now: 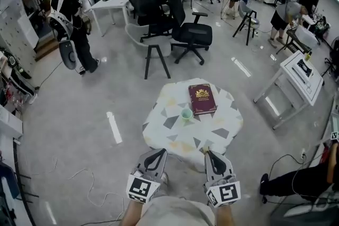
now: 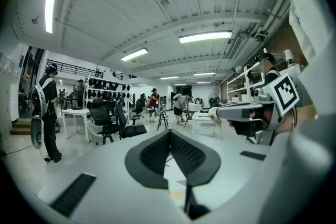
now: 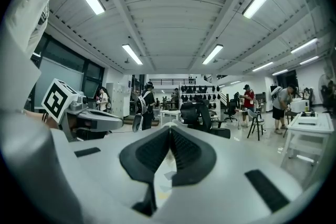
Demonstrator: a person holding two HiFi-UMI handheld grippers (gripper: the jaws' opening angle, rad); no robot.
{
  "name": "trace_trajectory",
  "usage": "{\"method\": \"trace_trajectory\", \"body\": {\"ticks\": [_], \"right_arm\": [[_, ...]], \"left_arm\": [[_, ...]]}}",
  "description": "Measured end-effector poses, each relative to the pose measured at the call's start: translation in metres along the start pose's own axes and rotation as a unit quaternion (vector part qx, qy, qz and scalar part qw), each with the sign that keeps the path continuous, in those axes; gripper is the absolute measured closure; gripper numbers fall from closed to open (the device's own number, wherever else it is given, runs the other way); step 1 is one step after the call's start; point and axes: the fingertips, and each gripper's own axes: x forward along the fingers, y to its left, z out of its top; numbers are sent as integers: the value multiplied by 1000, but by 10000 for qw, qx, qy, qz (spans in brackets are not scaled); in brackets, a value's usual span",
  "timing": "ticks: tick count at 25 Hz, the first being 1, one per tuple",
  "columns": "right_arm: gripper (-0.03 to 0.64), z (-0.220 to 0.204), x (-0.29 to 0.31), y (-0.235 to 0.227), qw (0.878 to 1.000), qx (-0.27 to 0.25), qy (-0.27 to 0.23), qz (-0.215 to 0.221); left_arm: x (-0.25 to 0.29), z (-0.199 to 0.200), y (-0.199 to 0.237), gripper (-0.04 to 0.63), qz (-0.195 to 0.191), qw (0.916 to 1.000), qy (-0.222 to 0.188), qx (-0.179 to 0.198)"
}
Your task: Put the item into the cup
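A small green cup (image 1: 187,114) stands on the patterned table (image 1: 172,132), just left of a dark red book (image 1: 202,99). Both grippers hover side by side over the table's near edge, short of the cup. My left gripper (image 1: 159,152) (image 2: 169,131) is shut, with nothing between its jaws. My right gripper (image 1: 208,153) (image 3: 170,128) is shut too. In the left gripper view a small pale item (image 2: 214,114) sticks out at the right gripper's tip. The right gripper view does not show the item; the jaws hide it.
A black stool (image 1: 157,58) and office chairs (image 1: 190,34) stand beyond the table. A white desk (image 1: 296,79) is at the right. One person (image 1: 71,24) stands at the far left, and others are at the back. Cables lie on the floor near the left.
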Motion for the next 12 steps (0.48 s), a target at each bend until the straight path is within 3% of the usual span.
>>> {"method": "trace_trajectory", "body": {"ticks": [12], "right_arm": [[611, -6, 84, 11, 9988, -62, 308, -387]], "left_arm": [[58, -4, 67, 584, -738, 9972, 86, -75]]}}
